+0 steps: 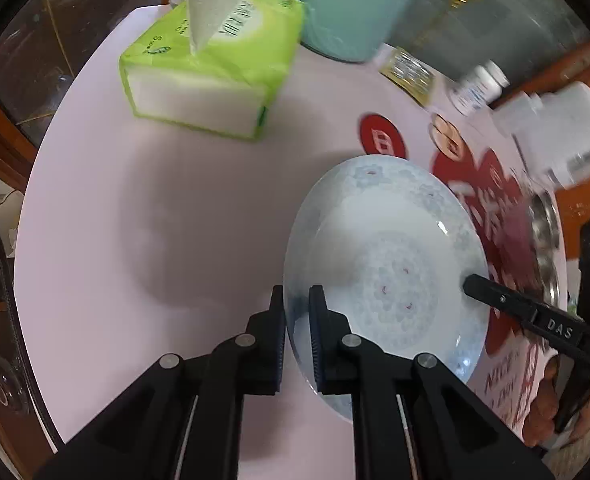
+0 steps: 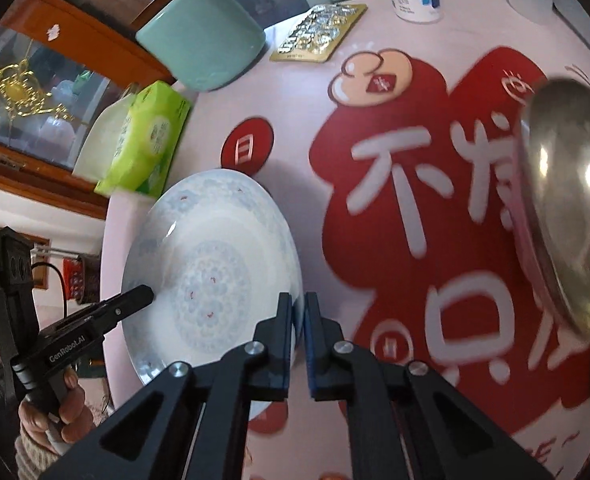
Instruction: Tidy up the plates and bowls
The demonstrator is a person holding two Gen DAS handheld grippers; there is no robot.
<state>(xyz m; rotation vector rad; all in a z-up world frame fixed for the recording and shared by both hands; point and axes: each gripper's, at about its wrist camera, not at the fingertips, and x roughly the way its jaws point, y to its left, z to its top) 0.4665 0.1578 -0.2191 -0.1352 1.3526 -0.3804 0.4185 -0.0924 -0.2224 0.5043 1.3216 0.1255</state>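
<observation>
Your left gripper [image 1: 297, 300] is clamped on the plate [image 1: 387, 264] rim at its 9 o'clock edge. Your right gripper [image 2: 298, 308] pinches the opposite rim at 3 o'clock. The plate sits on the pink table [image 1: 155, 220], with the steel bowl [image 2: 571, 208] well off toward 2 o'clock of the right-wrist view.

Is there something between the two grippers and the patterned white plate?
Nothing visible. The left gripper pinches one rim of the blue-patterned white plate, and the right gripper pinches the opposite rim.
</observation>
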